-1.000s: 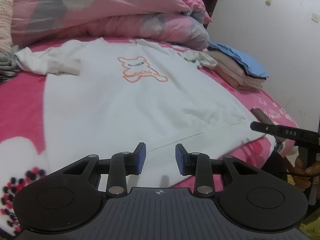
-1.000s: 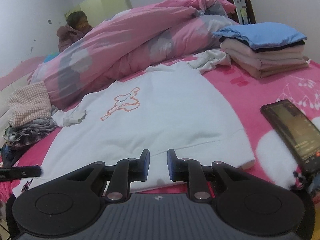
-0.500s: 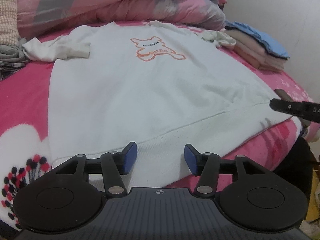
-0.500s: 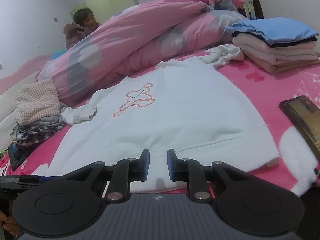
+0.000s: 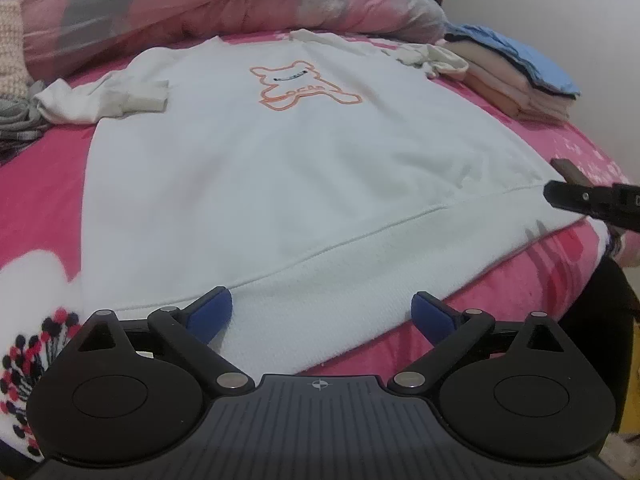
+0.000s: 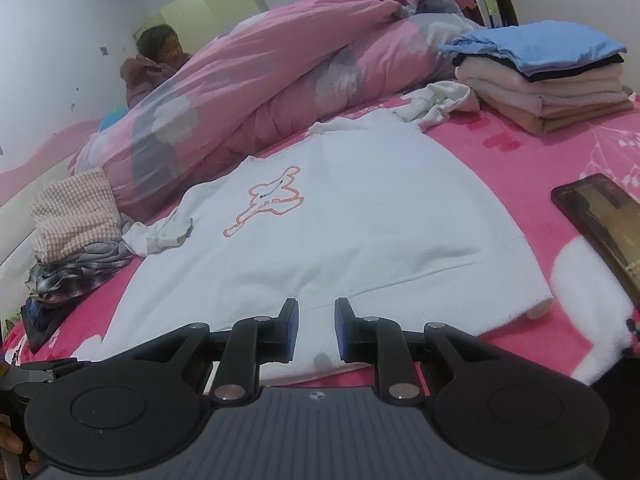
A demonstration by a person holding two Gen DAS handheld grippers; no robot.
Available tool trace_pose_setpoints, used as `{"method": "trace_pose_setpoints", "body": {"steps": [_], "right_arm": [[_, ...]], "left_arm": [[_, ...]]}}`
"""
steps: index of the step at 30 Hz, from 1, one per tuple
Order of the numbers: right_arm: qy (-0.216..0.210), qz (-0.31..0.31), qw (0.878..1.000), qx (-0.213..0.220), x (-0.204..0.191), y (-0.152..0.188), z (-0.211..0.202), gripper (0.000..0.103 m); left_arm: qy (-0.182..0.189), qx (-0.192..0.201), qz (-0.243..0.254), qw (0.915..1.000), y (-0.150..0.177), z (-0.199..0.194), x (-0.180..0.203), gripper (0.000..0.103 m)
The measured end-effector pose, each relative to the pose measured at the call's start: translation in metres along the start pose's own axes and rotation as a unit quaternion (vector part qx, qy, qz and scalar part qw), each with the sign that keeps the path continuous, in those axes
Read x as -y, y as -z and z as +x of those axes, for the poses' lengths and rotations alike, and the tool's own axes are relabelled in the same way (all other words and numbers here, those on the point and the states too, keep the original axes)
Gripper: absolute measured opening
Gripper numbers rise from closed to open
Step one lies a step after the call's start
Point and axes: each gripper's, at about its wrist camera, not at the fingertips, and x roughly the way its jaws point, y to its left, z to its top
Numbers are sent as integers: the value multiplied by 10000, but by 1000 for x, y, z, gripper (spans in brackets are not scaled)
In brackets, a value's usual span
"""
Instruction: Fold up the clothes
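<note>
A white sweatshirt (image 5: 288,168) with an orange bear outline lies flat, front up, on the pink bed, its hem toward me. Both sleeves are bunched near the shoulders. My left gripper (image 5: 322,312) is wide open just above the hem's left part, with nothing between its blue pads. The right gripper (image 5: 580,200) shows at the right edge of the left wrist view, over the hem's right corner. In the right wrist view the sweatshirt (image 6: 360,232) fills the middle. My right gripper (image 6: 317,328) hovers at the hem, with a narrow gap between its fingers and nothing held.
A stack of folded clothes (image 6: 552,80) sits at the back right and a rumpled pink duvet (image 6: 280,68) runs along the back. A phone (image 6: 600,224) lies right of the sweatshirt. Loose clothes (image 6: 76,232) are piled at left. A person (image 6: 156,60) sits behind the duvet.
My left gripper has opened much wider and moved in lower over the hem. The right gripper has crept forward slightly, its narrow gap unchanged.
</note>
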Motion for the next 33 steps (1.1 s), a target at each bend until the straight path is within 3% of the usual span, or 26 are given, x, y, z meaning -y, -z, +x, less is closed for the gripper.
{"method": "trace_pose_setpoints", "body": {"steps": [9, 15, 33], "right_arm": [[-7, 97, 10000, 9, 3, 1, -1, 21], [-18, 137, 9999, -1, 3, 1, 0, 21], [-22, 192, 9998, -12, 5, 3, 0, 21]], "left_arm": [[-33, 15, -50, 10000, 0, -3, 2, 102], [213, 103, -171, 9996, -2, -8, 2, 103], [183, 362, -293, 9987, -5, -16, -1, 103]]}}
